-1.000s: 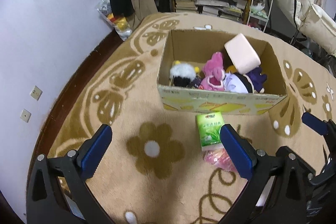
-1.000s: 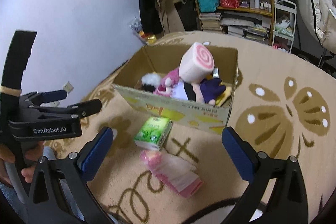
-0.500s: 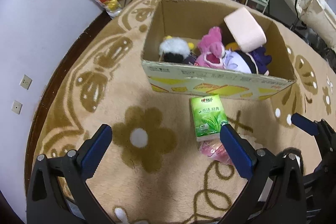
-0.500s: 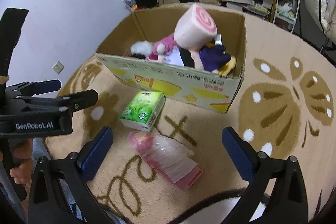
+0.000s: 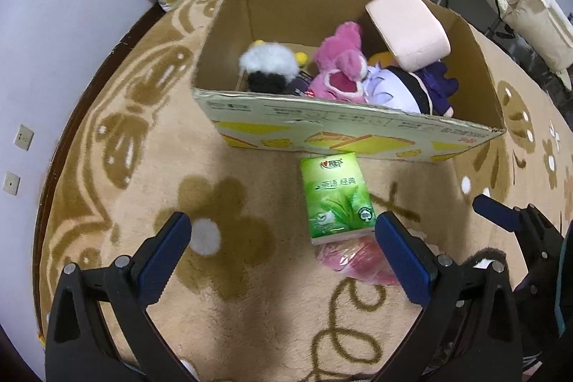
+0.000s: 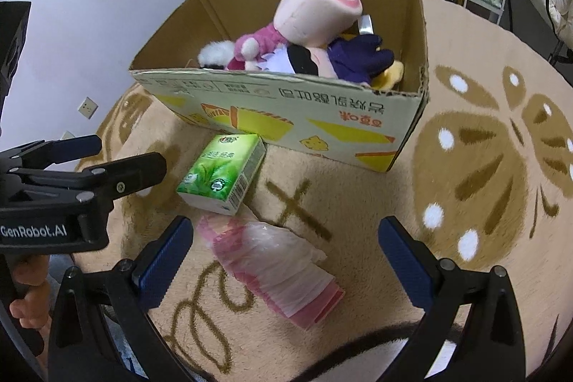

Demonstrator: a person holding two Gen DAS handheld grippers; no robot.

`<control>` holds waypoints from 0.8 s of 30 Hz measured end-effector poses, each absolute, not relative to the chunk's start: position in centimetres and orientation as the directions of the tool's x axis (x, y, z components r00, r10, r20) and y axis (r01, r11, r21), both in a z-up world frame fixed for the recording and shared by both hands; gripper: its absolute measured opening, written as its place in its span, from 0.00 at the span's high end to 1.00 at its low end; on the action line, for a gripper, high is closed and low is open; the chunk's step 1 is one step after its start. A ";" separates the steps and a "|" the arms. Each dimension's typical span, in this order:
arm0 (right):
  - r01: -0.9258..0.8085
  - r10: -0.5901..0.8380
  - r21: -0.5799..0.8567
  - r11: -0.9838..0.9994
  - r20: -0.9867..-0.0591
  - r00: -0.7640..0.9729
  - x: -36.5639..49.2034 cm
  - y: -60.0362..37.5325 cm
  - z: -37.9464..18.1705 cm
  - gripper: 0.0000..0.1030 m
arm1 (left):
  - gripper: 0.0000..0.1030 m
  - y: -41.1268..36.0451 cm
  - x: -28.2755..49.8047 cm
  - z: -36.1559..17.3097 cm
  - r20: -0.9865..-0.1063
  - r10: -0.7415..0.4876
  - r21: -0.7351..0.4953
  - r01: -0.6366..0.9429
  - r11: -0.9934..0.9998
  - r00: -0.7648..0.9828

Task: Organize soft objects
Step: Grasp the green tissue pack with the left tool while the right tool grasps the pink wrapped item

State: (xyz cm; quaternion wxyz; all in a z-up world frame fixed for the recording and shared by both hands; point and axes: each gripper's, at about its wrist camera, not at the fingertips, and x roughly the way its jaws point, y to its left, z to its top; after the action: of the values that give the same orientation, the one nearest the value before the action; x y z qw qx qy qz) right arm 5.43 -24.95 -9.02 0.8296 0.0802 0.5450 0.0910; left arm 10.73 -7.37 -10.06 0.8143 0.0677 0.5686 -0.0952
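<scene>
Both grippers wide open, holding nothing: left gripper [image 5: 283, 253], right gripper [image 6: 283, 249]. Green tissue pack [image 6: 224, 172] touches the cardboard box [image 6: 286, 111] front wall; pink packet [image 6: 283, 269] just nearer. Risks: crinkly packet slipping, jaw catching box edge. Open carpet [image 6: 465, 203] to the right.

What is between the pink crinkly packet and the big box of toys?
The green tissue pack lies between the pink packet and the cardboard box, seen in the right wrist view.

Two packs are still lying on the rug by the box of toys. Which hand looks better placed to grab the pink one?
Probably the right gripper: the pink pack lies between its open fingers. In the left gripper's view the pack sits off to one side, behind its right finger.
</scene>
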 end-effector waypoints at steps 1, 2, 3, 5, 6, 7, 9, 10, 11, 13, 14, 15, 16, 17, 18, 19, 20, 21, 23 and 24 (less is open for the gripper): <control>-0.059 0.238 0.233 0.971 -0.892 0.385 5.5 -25.0 -9.2 0.00 | 0.01 -7.5 10.8 -10.2 -0.940 -0.081 0.001 0.240 0.971 0.332; -0.053 0.237 0.234 0.971 -0.895 0.379 5.6 -25.1 -9.4 0.00 | 0.01 -7.7 10.8 -10.3 -0.941 -0.082 0.001 0.246 0.969 0.328; -0.049 0.236 0.235 0.971 -0.897 0.374 5.8 -25.1 -9.5 0.00 | 0.01 -7.9 10.9 -10.5 -0.942 -0.084 0.001 0.254 0.967 0.324; -0.038 0.230 0.232 0.972 -0.903 0.364 5.9 -25.2 -9.9 0.00 | 0.01 -8.2 11.0 -10.8 -0.943 -0.089 -0.001 0.265 0.964 0.320; -0.035 0.229 0.233 0.972 -0.906 0.356 6.0 -25.2 -10.0 0.00 | 0.01 -8.4 11.0 -11.0 -0.944 -0.094 -0.005 0.272 0.962 0.316; -0.035 0.231 0.234 0.972 -0.908 0.348 6.0 -25.2 -10.2 0.00 | 0.01 -8.6 11.1 -11.1 -0.945 -0.099 -0.010 0.277 0.961 0.312; -0.037 0.228 0.229 0.973 -0.914 0.335 6.1 -25.1 -10.5 0.00 | 0.01 -8.9 11.2 -11.3 -0.946 -0.113 -0.023 0.286 0.958 0.304; -0.039 0.226 0.226 0.973 -0.917 0.329 6.1 -25.0 -10.7 0.00 | 0.01 -9.1 11.3 -11.4 -0.946 -0.124 -0.035 0.288 0.957 0.298; -0.041 0.226 0.225 0.974 -0.919 0.324 6.2 -24.9 -10.8 0.00 | 0.01 -9.3 11.5 -11.6 -0.947 -0.134 -0.046 0.291 0.956 0.291; -0.047 0.224 0.221 0.974 -0.922 0.315 6.2 -24.7 -11.1 0.00 | 0.01 -9.5 11.8 -12.0 -0.950 -0.145 -0.060 0.293 0.954 0.278; -0.050 0.223 0.218 0.975 -0.924 0.310 6.3 -24.6 -11.3 0.00 | 0.01 -9.6 12.0 -12.2 -0.951 -0.147 -0.063 0.294 0.954 0.272; -0.053 0.222 0.216 0.975 -0.926 0.305 6.3 -24.5 -11.5 0.00 | 0.01 -9.7 12.1 -12.4 -0.952 -0.149 -0.067 0.293 0.954 0.267; -0.055 0.221 0.214 0.975 -0.928 0.301 6.3 -24.3 -11.6 0.00 | 0.01 -9.8 12.3 -12.8 -0.955 -0.151 -0.074 0.289 0.955 0.256; -0.060 0.221 0.213 0.975 -0.929 0.295 6.4 -24.2 -11.9 0.00 | 0.01 -9.8 12.5 -13.0 -0.956 -0.156 -0.082 0.284 0.955 0.248; -0.063 0.223 0.214 0.975 -0.931 0.290 6.4 -24.1 -12.0 0.00 | 0.01 -9.8 12.8 -13.5 -0.958 -0.167 -0.100 0.278 0.955 0.232; -0.064 0.225 0.215 0.974 -0.932 0.284 6.5 -24.0 -12.3 0.00 | 0.01 -9.8 13.0 -13.9 -0.960 -0.176 -0.113 0.273 0.955 0.217; -0.065 0.225 0.215 0.974 -0.934 0.279 6.7 -23.7 -12.5 0.00 | 0.01 -9.8 13.2 -14.3 -0.962 -0.178 -0.120 0.269 0.956 0.206; -0.066 0.224 0.214 0.975 -0.936 0.272 6.8 -23.7 -12.7 0.00 | 0.01 -9.7 13.4 -14.7 -0.964 -0.178 -0.123 0.265 0.956 0.196; -0.067 0.224 0.214 0.975 -0.940 0.258 7.0 -23.5 -13.1 0.00 | 0.02 -9.8 13.7 -15.3 -0.967 -0.176 -0.124 0.263 0.957 0.184; -0.071 0.225 0.214 0.974 -0.941 0.252 7.1 -23.3 -13.3 0.00 | 0.03 -10.0 13.8 -15.6 -0.968 -0.173 -0.122 0.263 0.957 0.181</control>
State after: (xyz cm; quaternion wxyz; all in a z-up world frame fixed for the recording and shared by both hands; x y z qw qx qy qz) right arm 7.12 -23.26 -13.26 0.7886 0.0639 0.6043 0.0940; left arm 13.75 -9.96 -15.56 0.7676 0.0360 0.6239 -0.1420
